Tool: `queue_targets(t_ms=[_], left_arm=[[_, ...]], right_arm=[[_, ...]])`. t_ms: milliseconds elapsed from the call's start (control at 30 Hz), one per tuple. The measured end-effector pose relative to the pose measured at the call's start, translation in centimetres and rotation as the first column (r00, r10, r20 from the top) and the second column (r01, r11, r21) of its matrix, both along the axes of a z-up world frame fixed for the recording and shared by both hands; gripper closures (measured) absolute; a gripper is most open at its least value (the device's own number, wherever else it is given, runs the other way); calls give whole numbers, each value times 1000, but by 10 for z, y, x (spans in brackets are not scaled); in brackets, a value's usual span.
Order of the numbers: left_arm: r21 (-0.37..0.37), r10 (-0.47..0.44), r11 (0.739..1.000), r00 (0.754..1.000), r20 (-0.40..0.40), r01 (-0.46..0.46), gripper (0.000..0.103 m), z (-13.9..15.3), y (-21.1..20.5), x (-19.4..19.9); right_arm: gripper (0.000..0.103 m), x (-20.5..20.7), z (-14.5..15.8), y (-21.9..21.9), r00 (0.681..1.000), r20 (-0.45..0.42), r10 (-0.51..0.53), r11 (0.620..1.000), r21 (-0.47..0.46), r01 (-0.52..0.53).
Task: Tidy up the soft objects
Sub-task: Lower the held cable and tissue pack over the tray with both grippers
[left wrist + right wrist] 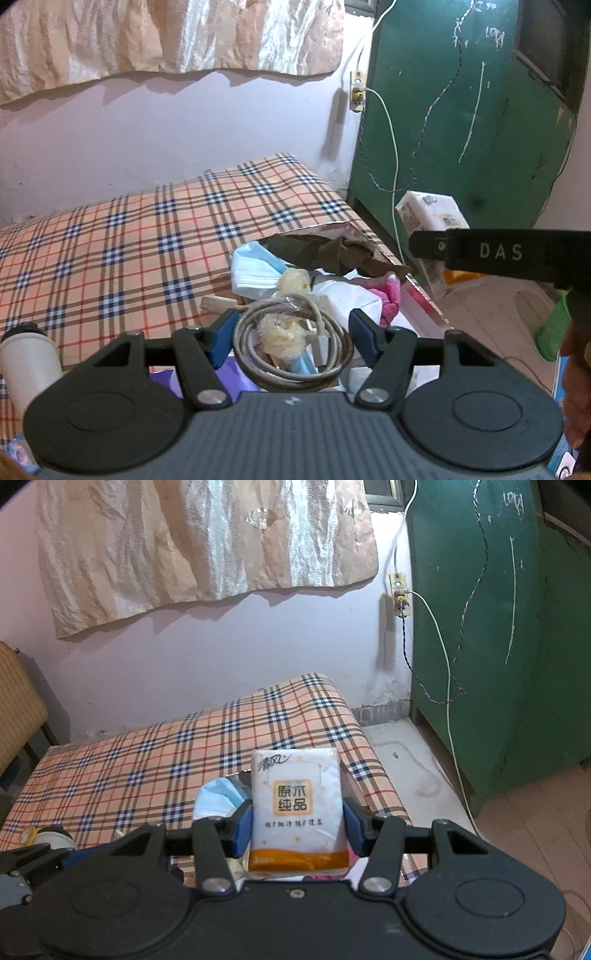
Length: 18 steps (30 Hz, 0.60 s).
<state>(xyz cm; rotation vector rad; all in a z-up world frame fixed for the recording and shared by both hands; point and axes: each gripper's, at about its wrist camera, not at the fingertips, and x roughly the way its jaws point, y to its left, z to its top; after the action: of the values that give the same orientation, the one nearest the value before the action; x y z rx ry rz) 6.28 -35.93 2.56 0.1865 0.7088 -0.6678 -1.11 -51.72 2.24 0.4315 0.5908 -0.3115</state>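
Observation:
My left gripper (pixel 292 336) is shut on a coiled grey cable (pixel 258 373) bundled with crumpled clear plastic, its blue pads (pixel 221 338) against the coil's two sides. Under and beyond it lies a heap of soft things: blue and white face masks (pixel 255 269), an olive cloth (pixel 321 251), a pink cloth (pixel 388 295). My right gripper (pixel 297 823) is shut on an upright white and orange tissue pack (pixel 297 808). In the left wrist view that tissue pack (pixel 428 214) hangs at the right, above the floor beside the bed, behind one black finger (pixel 480 254).
A plaid-covered bed (pixel 110 240) fills the left and middle, with a pink wall behind. A white bottle (pixel 26 365) stands at the near left. A green cabinet (pixel 461 110) with a white cord (pixel 393 155) stands at the right. A green basket (pixel 554 332) sits on the floor.

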Motion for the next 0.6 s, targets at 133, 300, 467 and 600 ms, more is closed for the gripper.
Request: queue_targets(t_ms=[133,300,467,600], left_arm=[[-1,-6,1000,1000,-7,6,36,-3,-6,1],[1,-12,1000,1000,-10,12,36,-6,-13,1],[-1,-16,1000,1000,-15,16,36,-8,-17,2],[-4,-22,1000,1000,-18,22,36,-10,-19,4]], right_arm=[[42,-2,-6,-6,1000,-8,-7,1000,4,7],[42,-3,-13,-12,1000,-19,-10,1000,9,10],[42,-4,-19,-16,999,-29,-14,1000,14,15],[42,-5,-23,-17,999,-34,-16,1000,18,17]])
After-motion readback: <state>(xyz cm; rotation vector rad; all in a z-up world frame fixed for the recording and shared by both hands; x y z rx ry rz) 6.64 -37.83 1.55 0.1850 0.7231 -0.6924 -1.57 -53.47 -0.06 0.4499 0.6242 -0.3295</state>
